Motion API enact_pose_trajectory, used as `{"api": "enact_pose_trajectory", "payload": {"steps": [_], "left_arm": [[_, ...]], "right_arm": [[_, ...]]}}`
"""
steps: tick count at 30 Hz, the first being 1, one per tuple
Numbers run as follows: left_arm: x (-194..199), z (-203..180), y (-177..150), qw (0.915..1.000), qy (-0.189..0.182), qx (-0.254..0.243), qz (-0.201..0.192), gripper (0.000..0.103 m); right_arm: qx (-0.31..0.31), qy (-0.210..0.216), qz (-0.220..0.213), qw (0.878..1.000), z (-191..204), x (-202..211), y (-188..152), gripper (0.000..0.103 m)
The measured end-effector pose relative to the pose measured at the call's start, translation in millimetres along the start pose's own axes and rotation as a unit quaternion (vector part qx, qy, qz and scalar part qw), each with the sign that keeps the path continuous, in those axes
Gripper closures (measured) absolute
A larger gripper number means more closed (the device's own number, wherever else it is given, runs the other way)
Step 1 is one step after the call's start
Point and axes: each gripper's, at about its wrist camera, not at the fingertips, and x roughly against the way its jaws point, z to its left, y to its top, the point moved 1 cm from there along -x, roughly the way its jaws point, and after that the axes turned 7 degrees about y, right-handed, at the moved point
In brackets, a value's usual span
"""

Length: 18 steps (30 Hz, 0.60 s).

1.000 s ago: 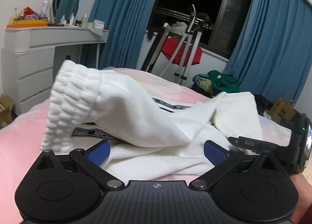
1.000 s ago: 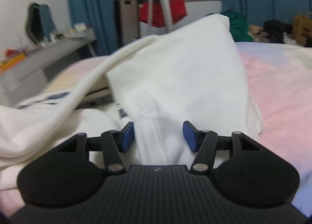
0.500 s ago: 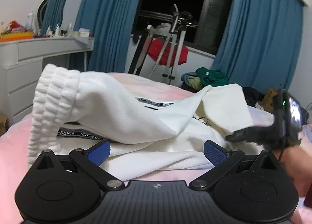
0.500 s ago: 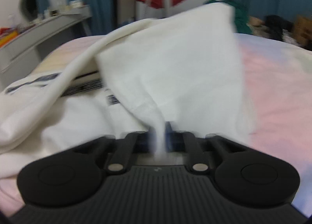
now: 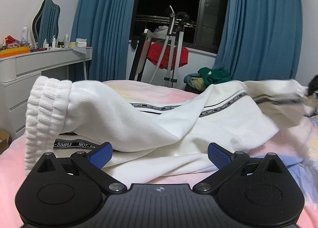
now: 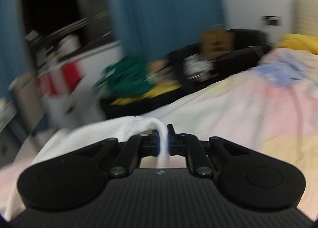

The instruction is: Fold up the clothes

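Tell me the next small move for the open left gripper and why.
Probably close the left gripper on the white garment lying between its blue pads. The right gripper is shut on a fold of it at the far end, so a second grip would let the cloth be stretched flat on the bed.

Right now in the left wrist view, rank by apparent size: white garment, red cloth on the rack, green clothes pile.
1. white garment, largest, though nearest the camera
2. red cloth
3. green clothes, close to the red cloth; unsure.
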Motion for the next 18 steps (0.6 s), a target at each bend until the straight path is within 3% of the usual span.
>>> {"api": "enact_pose_trajectory", "payload": {"steps": [4,8,10,11,12,14,18], "left_arm": [[-9,-1,-2,0.9999,0.009,0.002,0.006,0.000],[-17,-2,-4,0.9998,0.016,0.003,0.012,0.000],[-21,-5,-4,0.9998,0.014,0.000,0.015,0.000],[-20,-6,-4,0.9998,0.013,-0.006,0.012,0.000],[-20,-8,-5,0.9998,0.012,-0.011,0.009,0.000],[-16,-10,-4,0.9999,0.005,-0.016,0.003,0.000],[-7,-11,-2,0.9997,-0.017,-0.015,-0.007,0.000]], "right_arm": [[-0.077,-0.063,0.020,0.995,-70,-38,-8,0.092],[-0.088,-0.045,0.030,0.995,-95,-50,-45,0.089],[-0.094,-0.036,0.035,0.994,-107,-56,-64,0.080],[-0.097,-0.030,0.036,0.994,-112,-57,-72,0.069],[-0.102,-0.020,0.030,0.994,-112,-51,-75,0.048],[-0.102,-0.009,0.011,0.995,-105,-29,-75,0.025],[-0.108,0.036,0.016,0.993,-77,22,-84,0.022]]}}
